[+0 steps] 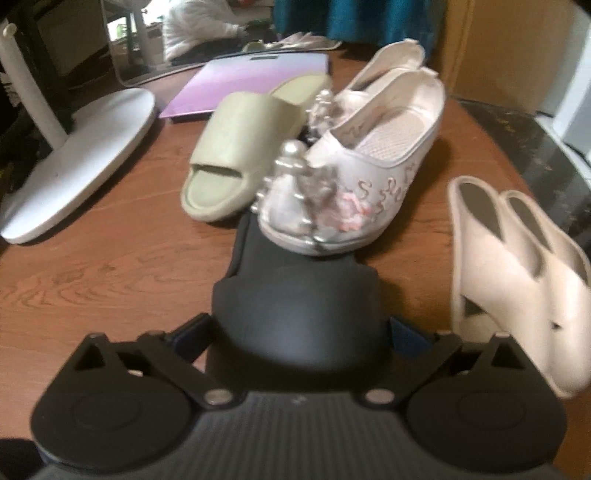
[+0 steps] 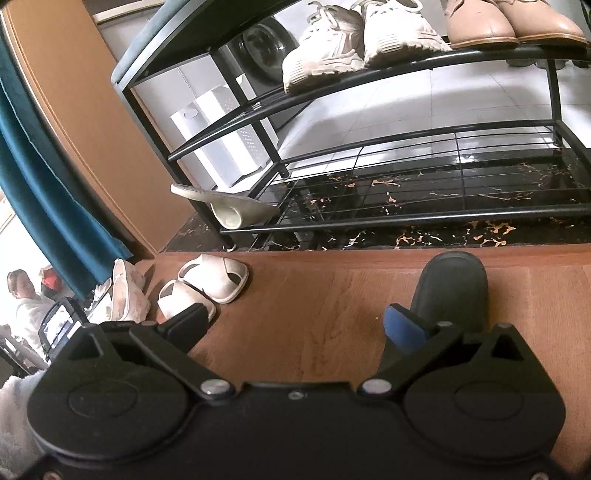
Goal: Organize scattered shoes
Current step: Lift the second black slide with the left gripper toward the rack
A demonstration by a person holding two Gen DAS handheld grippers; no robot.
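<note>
In the left wrist view a black slipper (image 1: 295,295) lies on the wooden floor between the fingers of my left gripper (image 1: 295,332). The jaws are wide, the pads stand close to its sides, and I see no squeeze. Its far end runs under a white embroidered shoe (image 1: 369,173) with silver trim, whose mate is behind it. A green slipper (image 1: 229,155) lies to the left and cream cross-strap sandals (image 1: 517,280) to the right. My right gripper (image 2: 297,325) hangs open over bare floor. A second black slipper (image 2: 450,288) lies just beyond its right finger.
A black wire shoe rack (image 2: 369,155) stands ahead on dark marble, with white sneakers (image 2: 351,40) and beige shoes (image 2: 517,22) on its upper shelf. Another green slipper (image 2: 229,210) leans at its corner. A purple scale (image 1: 251,81) and a white stand base (image 1: 81,158) lie at the left.
</note>
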